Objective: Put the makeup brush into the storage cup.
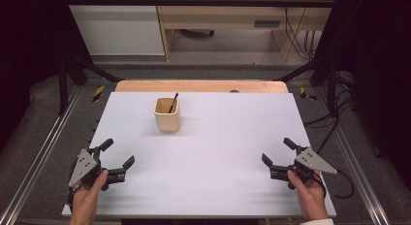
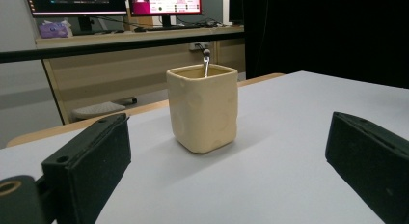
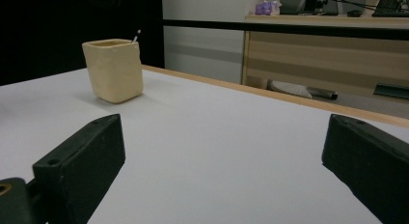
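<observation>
Leaning up-right (handle outward), spoon (image 1: 172, 103)

Monitors (image 2: 113, 1) on wooden desk (image 2: 135, 35); keyboard (image 2: 99, 109) below.

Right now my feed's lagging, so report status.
Left gripper open, right gripper open, both empty. Cup upright mid-table, thin stick inside. Path clear.

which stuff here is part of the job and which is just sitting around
Part of the job:
- square cream cup
- thin dark stick standing in the cup
- left gripper and right gripper, both open

Just sitting around:
- wooden desk beyond the white table
- monitors on the desk
</observation>
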The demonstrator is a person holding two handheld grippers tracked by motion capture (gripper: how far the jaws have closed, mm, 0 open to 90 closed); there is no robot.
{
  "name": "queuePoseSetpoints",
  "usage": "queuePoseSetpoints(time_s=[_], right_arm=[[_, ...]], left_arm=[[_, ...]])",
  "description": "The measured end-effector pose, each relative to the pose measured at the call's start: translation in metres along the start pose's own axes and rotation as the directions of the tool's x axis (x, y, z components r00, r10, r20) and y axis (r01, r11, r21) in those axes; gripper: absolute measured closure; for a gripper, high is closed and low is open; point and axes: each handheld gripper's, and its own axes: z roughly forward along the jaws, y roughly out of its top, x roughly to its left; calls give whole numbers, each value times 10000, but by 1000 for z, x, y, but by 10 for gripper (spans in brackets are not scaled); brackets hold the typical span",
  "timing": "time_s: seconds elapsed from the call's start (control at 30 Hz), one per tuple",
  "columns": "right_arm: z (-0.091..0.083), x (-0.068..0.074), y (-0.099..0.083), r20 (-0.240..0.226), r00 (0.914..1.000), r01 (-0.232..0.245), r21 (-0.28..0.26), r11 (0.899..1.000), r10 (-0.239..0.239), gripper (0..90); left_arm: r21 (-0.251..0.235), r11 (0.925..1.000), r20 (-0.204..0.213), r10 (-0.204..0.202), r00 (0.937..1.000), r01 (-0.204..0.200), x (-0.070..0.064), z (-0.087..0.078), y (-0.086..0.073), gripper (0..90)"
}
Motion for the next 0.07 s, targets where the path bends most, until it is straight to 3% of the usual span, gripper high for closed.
queuePoseSetpoints(time_s=[0.07], right_arm=[[2, 1, -1, 17, 10000, -21, 73, 10000, 21, 16]], left_arm=[[82, 10000, 47, 7, 10000, -7, 0, 0, -1, 17]])
